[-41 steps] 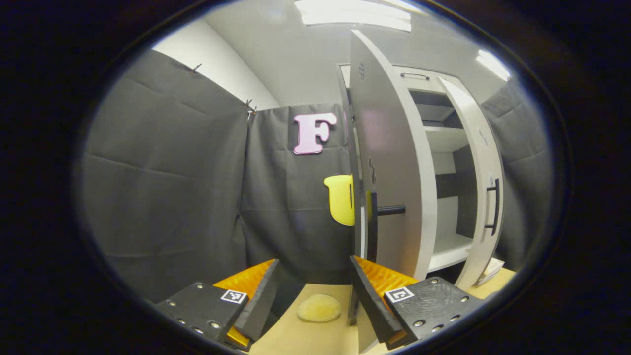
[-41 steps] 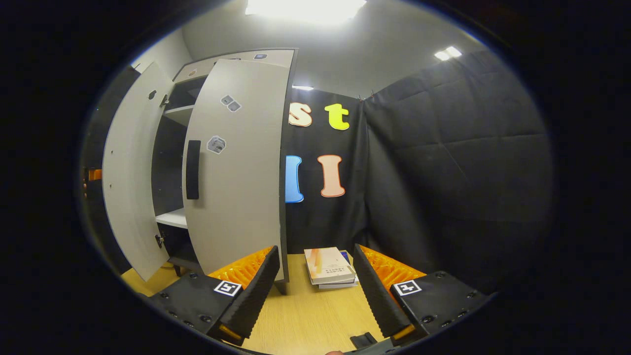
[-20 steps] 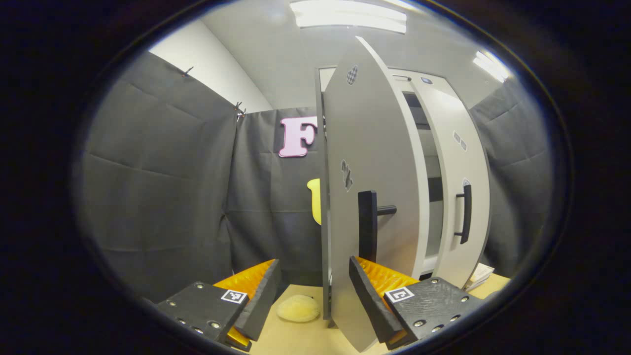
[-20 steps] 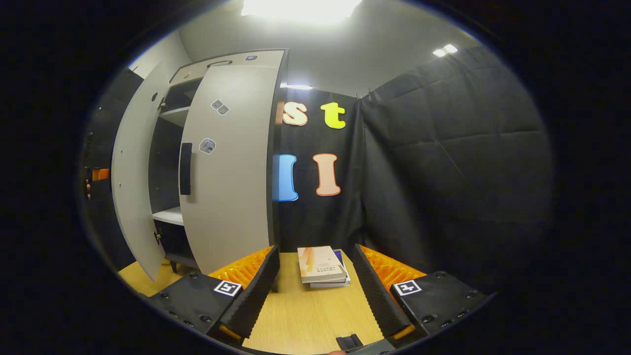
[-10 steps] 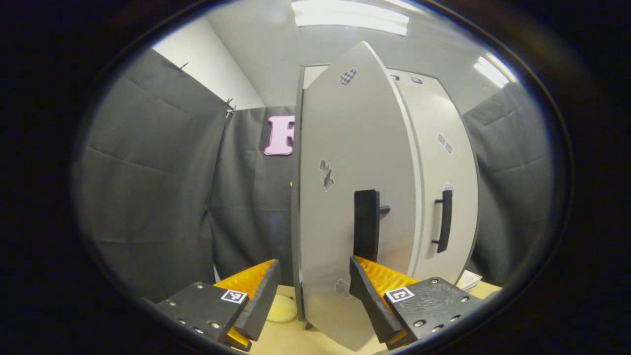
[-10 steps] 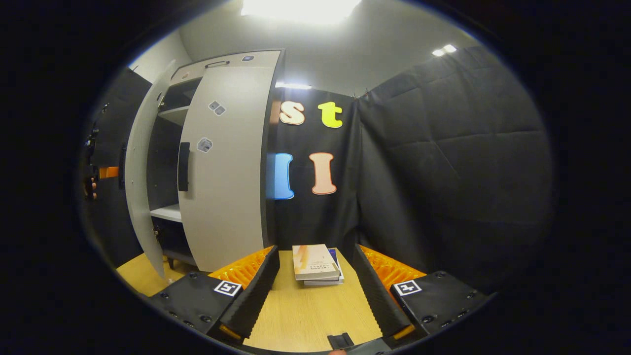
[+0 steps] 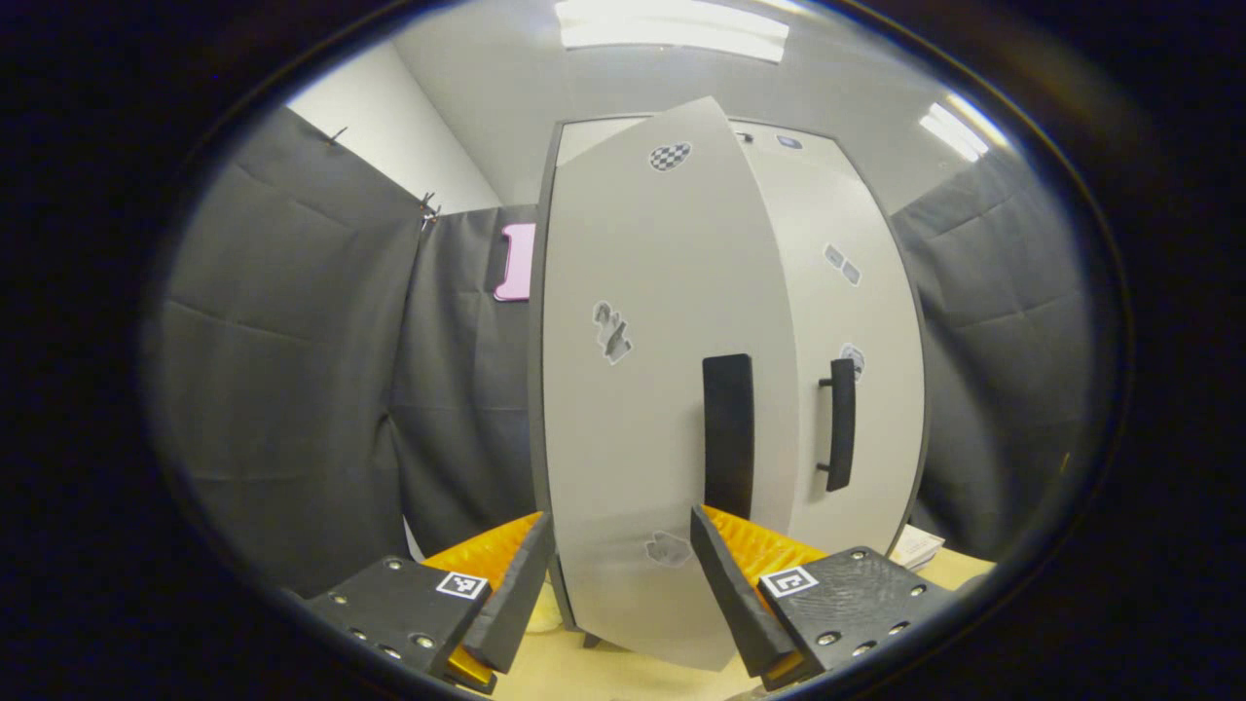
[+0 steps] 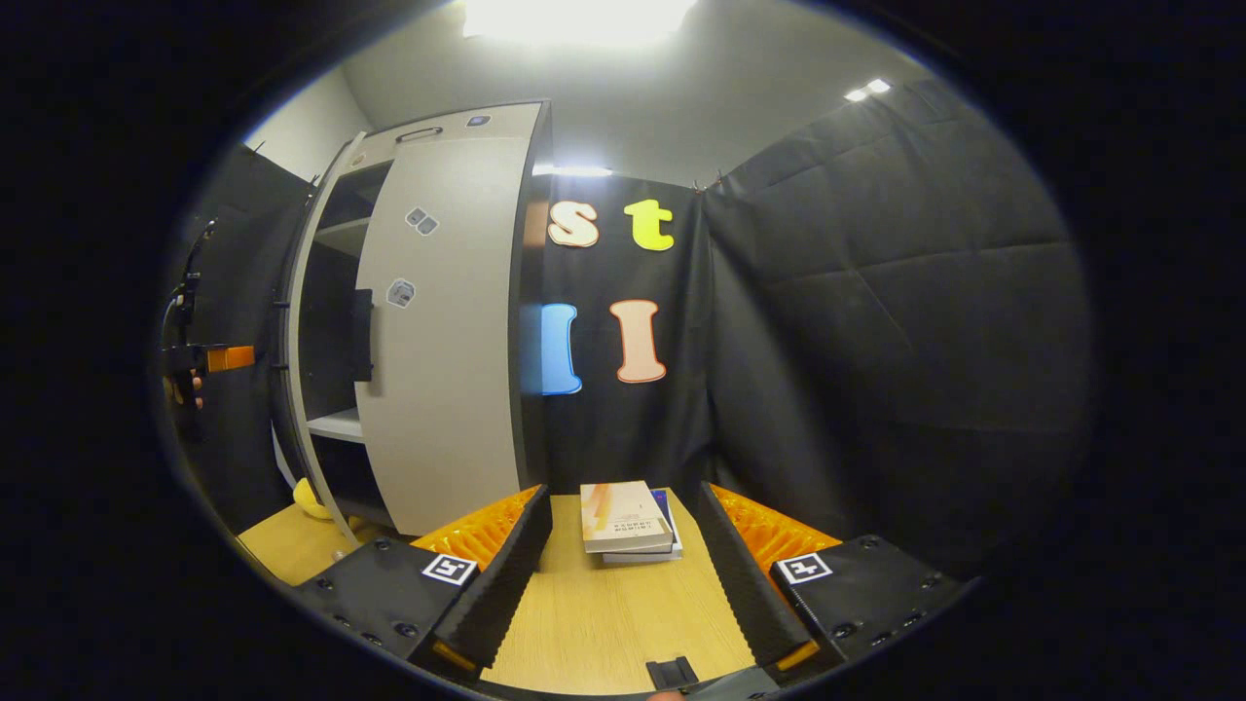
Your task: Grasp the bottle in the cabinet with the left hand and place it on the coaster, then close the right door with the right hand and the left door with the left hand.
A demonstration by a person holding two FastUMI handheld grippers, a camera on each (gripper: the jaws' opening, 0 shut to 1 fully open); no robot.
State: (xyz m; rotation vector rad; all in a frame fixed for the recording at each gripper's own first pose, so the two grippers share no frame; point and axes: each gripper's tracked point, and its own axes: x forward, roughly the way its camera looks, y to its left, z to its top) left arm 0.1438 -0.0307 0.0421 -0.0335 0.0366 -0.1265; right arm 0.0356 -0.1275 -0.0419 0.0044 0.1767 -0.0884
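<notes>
Left gripper [image 7: 618, 574]: fingers spread, nothing between them, right up against the cabinet's left door [image 7: 652, 389]. That door is nearly shut but still stands proud of the right door [image 7: 857, 321]; in the right gripper view a dark gap shows at its edge, with a white shelf [image 8: 336, 424] visible through it. The left door's black handle [image 7: 728, 435] sits just above the gripper's right finger [image 7: 725, 594]; can't tell if anything touches the door. Right door looks closed, its handle [image 7: 840, 424] just right of the left one.

Right gripper [image 8: 623, 574]: fingers spread, empty, over the light wood table [image 8: 604, 623], pointing at a stack of books [image 8: 628, 521] by the far wall. It's well right of the cabinet.

Bottle: can't make it out. A yellowish round thing [image 8: 310, 498] sits on the table at the cabinet's near-left foot, likely the coaster; partly hidden. The other gripper, with a hand [image 8: 190, 389] on it, is at far left in the right gripper view.
</notes>
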